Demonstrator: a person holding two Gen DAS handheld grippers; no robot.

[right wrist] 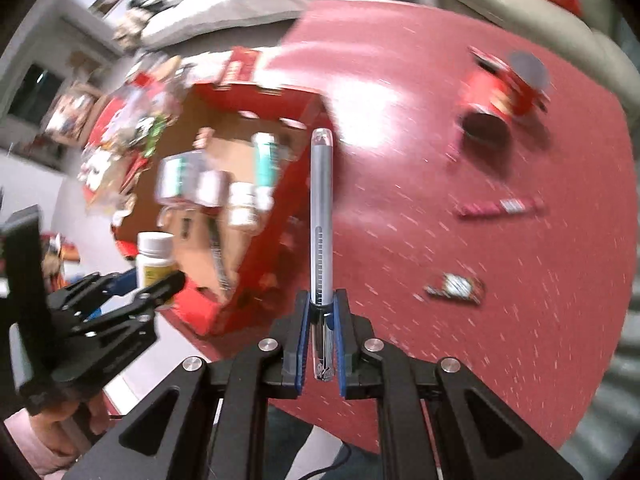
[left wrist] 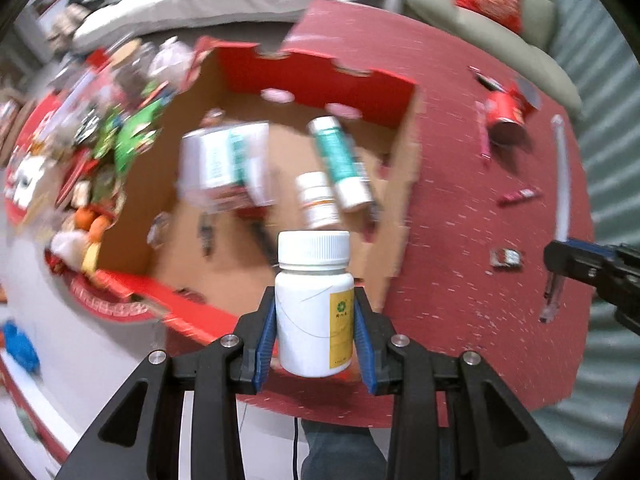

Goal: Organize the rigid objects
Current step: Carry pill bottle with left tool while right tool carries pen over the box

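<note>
My left gripper (left wrist: 315, 320) is shut on a white pill bottle (left wrist: 314, 300) with a yellow label, held upright above the near edge of an open red cardboard box (left wrist: 352, 80). The box holds a white carton (left wrist: 224, 160), a green-and-white tube (left wrist: 340, 160) and a small white bottle (left wrist: 318, 200). My right gripper (right wrist: 322, 312) is shut on a long grey pen (right wrist: 322, 208), which points forward over the box's right wall (right wrist: 280, 208). The left gripper with its bottle (right wrist: 154, 260) shows at the left of the right wrist view.
The round red table (left wrist: 460, 260) carries a tipped red can (left wrist: 506, 114), a red stick pack (right wrist: 496, 206) and a small wrapper (right wrist: 456, 286). A heap of snacks and packets (left wrist: 92, 152) lies left of the box. Sofa and cushions stand behind.
</note>
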